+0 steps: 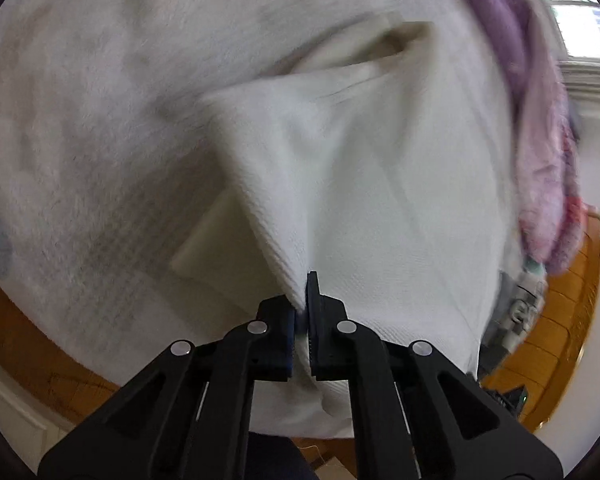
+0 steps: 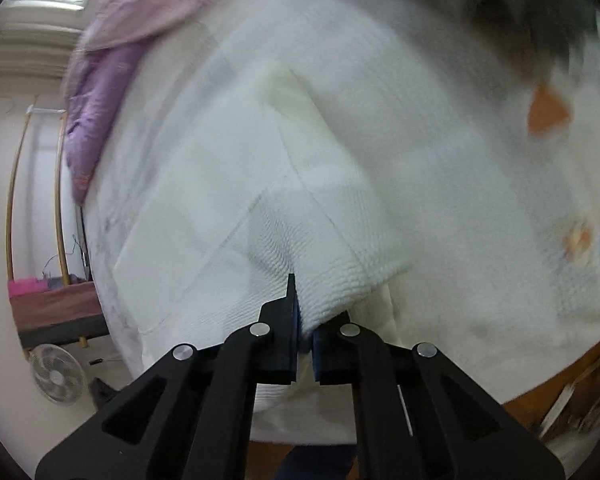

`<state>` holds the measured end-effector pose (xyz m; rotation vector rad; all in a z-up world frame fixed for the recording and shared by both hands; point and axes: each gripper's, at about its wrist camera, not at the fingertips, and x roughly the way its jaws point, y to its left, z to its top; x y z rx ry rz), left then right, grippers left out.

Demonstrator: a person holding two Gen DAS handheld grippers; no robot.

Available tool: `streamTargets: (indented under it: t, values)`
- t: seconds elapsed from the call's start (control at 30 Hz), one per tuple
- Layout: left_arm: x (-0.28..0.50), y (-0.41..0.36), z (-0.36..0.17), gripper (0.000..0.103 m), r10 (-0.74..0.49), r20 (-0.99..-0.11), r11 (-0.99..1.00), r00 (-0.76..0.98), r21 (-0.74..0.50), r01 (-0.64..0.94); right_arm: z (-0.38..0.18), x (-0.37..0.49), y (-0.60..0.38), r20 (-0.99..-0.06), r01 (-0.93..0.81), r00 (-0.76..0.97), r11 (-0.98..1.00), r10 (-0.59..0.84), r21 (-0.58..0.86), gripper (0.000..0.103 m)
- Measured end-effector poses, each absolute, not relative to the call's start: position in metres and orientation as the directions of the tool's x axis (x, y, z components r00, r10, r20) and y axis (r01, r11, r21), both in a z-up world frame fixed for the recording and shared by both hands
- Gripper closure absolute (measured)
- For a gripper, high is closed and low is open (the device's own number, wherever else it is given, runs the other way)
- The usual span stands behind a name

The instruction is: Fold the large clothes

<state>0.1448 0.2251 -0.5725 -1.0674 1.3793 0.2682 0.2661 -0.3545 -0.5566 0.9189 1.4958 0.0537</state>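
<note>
The fold looks to be mid-carry: both grippers pinch a corner or edge of the white garment and hold it lifted over the rest of the cloth, so the next move likely calls for carrying both ends across together, level, and laying them down before letting go. The left gripper (image 1: 305,312) is clamped on a peaked fold of the garment (image 1: 284,184), a waffle-textured knit that drapes away in soft creases; under it lies a fuzzy white blanket (image 1: 80,128) on a wooden table (image 1: 556,320), with a purple fleece (image 1: 540,100) heaped at the far edge. The right gripper (image 2: 305,320) is likewise closed on a ribbed hem of the garment (image 2: 324,256). Motion blur hides finer detail.
</note>
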Motion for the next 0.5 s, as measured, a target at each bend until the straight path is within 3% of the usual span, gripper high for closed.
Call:
streamTargets:
  t: [0.07, 0.1, 0.13, 0.17, 0.2, 0.4, 0.43, 0.47, 0.5]
  values:
    - [0.142, 0.231, -0.592, 0.086, -0.426, -0.874, 0.474, 0.235, -0.437, -0.765, -0.574, 0.259, -0.345, -0.758, 0.555, 0.158, 0.578, 0.633, 0.598, 0.089]
    - [0.138, 0.235, -0.597, 0.074, -0.438, -0.869, 0.448, 0.231, -0.434, -0.782, -0.576, 0.250, -0.341, -0.753, 0.574, 0.172, 0.556, 0.635, 0.600, 0.088]
    - [0.137, 0.236, -0.600, 0.058, -0.451, -0.862, 0.432, 0.232, -0.438, -0.788, -0.577, 0.244, -0.336, -0.756, 0.584, 0.177, 0.551, 0.630, 0.596, 0.078]
    - [0.136, 0.238, -0.600, 0.051, -0.458, -0.858, 0.432, 0.232, -0.444, -0.785, -0.578, 0.238, -0.331, -0.756, 0.594, 0.177, 0.544, 0.630, 0.592, 0.069]
    - [0.137, 0.236, -0.599, 0.047, -0.459, -0.861, 0.454, 0.220, -0.440, -0.775, -0.581, 0.231, -0.323, -0.752, 0.614, 0.177, 0.525, 0.635, 0.589, 0.051]
    - [0.155, 0.222, -0.594, 0.047, -0.499, -0.845, 0.531, 0.192, -0.473, -0.703, -0.595, 0.223, -0.297, -0.734, 0.667, 0.181, 0.466, 0.655, 0.581, 0.050]
    - [0.161, 0.220, -0.593, 0.050, -0.494, -0.850, 0.549, 0.186, -0.471, -0.690, -0.596, 0.225, -0.294, -0.736, 0.666, 0.175, 0.472, 0.654, 0.578, 0.058]
    - [0.169, 0.218, -0.591, 0.058, -0.485, -0.858, 0.582, 0.172, -0.463, -0.668, -0.594, 0.228, -0.293, -0.749, 0.655, 0.171, 0.493, 0.641, 0.572, 0.065]
    - [0.176, 0.216, -0.589, 0.090, -0.468, -0.870, 0.614, 0.155, -0.446, -0.651, -0.589, 0.228, -0.291, -0.752, 0.642, 0.186, 0.501, 0.632, 0.580, 0.088]
